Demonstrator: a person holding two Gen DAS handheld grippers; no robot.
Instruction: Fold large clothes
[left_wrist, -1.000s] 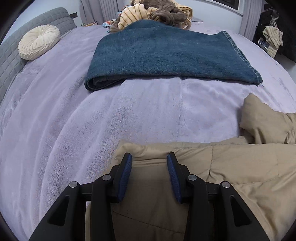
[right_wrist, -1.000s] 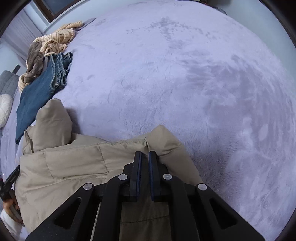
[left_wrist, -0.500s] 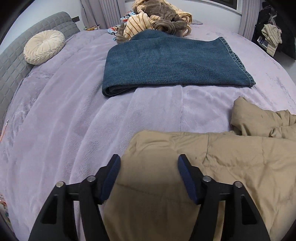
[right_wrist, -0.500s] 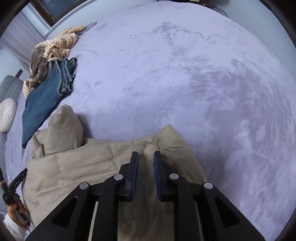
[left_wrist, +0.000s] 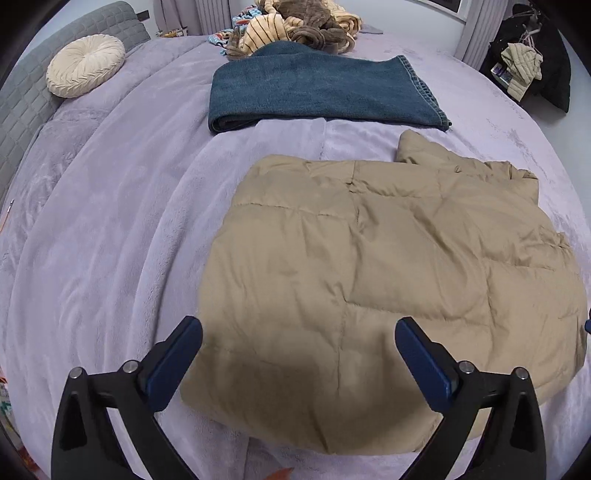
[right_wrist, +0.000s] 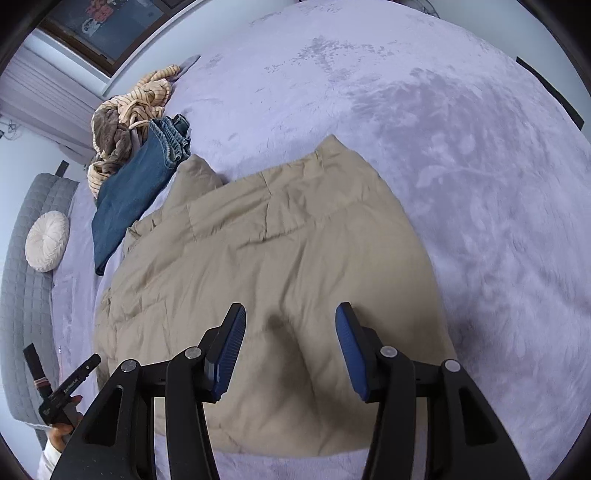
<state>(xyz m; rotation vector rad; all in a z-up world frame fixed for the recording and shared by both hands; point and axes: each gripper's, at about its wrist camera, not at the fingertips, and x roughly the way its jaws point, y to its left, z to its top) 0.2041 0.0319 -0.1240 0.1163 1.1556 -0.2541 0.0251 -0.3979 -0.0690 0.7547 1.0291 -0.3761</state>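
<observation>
A tan quilted jacket (left_wrist: 369, 266) lies folded flat on the lilac bedspread (left_wrist: 110, 229); the right wrist view shows the same jacket (right_wrist: 280, 251). My left gripper (left_wrist: 299, 354) hovers above the jacket's near left part, jaws opening wide, nothing pinched between them. Over the jacket's near right part my right gripper (right_wrist: 290, 339) hangs with its jaws opening, blue pads clear of the cloth. A hand holding the left gripper (right_wrist: 61, 391) shows at the lower left of the right wrist view.
Folded blue jeans (left_wrist: 314, 92) lie beyond the jacket, with a heap of striped and brown clothes (left_wrist: 295, 26) behind them. A round cream cushion (left_wrist: 85, 64) rests against the grey headboard (left_wrist: 22, 107). Dark clothes hang at the far right (left_wrist: 524, 62).
Both grippers let go of the jacket's far edge, opened, and pulled back and upward. The whole folded jacket now lies in view on the bed.
</observation>
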